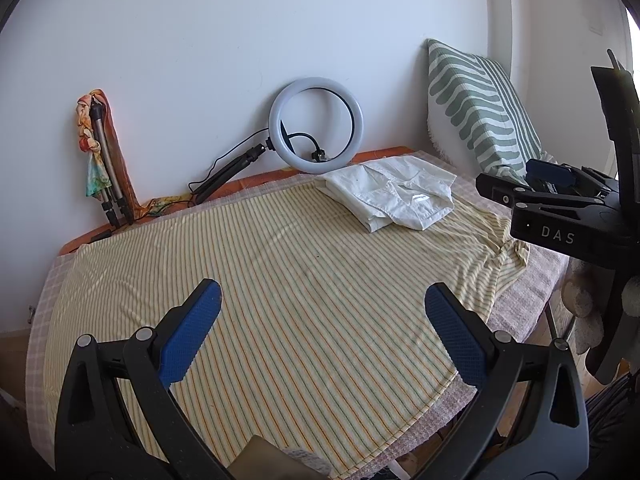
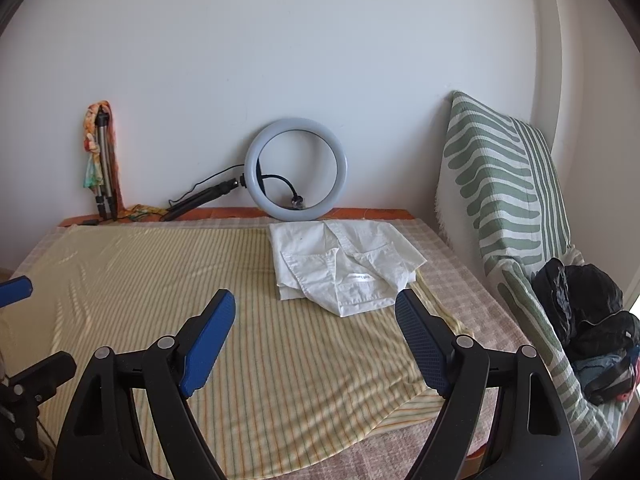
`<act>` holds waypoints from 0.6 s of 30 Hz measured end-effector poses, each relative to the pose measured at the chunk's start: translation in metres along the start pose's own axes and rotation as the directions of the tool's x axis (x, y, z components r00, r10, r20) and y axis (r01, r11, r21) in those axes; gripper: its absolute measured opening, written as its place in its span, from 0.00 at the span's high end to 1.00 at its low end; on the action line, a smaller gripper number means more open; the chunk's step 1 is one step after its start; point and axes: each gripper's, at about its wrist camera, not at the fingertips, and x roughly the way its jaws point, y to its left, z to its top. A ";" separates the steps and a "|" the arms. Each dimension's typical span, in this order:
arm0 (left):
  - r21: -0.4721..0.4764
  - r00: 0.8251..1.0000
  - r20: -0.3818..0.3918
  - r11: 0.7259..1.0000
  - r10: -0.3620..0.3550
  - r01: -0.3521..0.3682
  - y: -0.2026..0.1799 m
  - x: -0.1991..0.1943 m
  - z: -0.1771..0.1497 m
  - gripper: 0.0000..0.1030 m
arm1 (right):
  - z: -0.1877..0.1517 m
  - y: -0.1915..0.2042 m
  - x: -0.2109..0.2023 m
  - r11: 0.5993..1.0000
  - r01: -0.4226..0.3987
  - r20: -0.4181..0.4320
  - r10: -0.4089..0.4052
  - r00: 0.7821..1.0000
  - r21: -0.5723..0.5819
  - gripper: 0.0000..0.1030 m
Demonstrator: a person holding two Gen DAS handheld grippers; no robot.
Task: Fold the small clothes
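A striped cloth (image 2: pixel 240 320) lies spread flat over the checked bed cover (image 2: pixel 460 276), a folded white shirt (image 2: pixel 340 264) resting on its far right part near the ring light (image 2: pixel 296 168), while the left gripper (image 1: pixel 320 332) and right gripper (image 2: pixel 316 340) hover wide open, holding nothing.

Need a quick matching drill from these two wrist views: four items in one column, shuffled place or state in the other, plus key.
Items:
1. white garment
2. ring light
3. striped garment
4. green-patterned cushion

Places or states:
A. propped against the wall at the right side of the bed
B. spread flat across the bed, under both grippers
C. folded, lying on the far part of the striped cloth
D. leaning on the back wall, cable attached

Both the left gripper and right gripper are open and hold nothing.

Pairs: 1-C, 2-D, 3-B, 4-A
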 end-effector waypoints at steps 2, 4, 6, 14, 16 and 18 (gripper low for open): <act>0.001 1.000 0.001 1.000 0.000 0.000 0.000 0.000 0.000 0.00 | 0.000 0.000 0.001 1.000 0.001 -0.001 -0.001 1.000 -0.001 0.20; 0.001 1.000 0.000 1.000 -0.002 0.002 0.001 0.000 0.000 0.00 | 0.000 0.000 0.001 1.000 0.000 -0.002 0.000 1.000 0.000 0.20; 0.002 1.000 0.000 1.000 0.000 0.000 0.000 0.000 0.000 0.00 | 0.000 0.001 0.001 1.000 0.000 -0.002 0.000 1.000 0.000 0.20; 0.004 1.000 0.002 1.000 0.000 0.000 0.001 0.000 0.001 0.00 | -0.001 0.002 0.002 1.000 -0.002 -0.003 0.002 1.000 -0.003 0.20; 0.004 1.000 0.001 1.000 0.000 0.000 0.001 0.000 0.000 0.00 | -0.002 0.002 0.003 1.000 -0.002 -0.005 0.002 1.000 -0.003 0.20; 0.006 1.000 -0.001 1.000 0.000 0.000 0.001 0.000 0.001 0.00 | -0.002 0.002 0.003 1.000 -0.001 -0.005 0.001 1.000 -0.003 0.20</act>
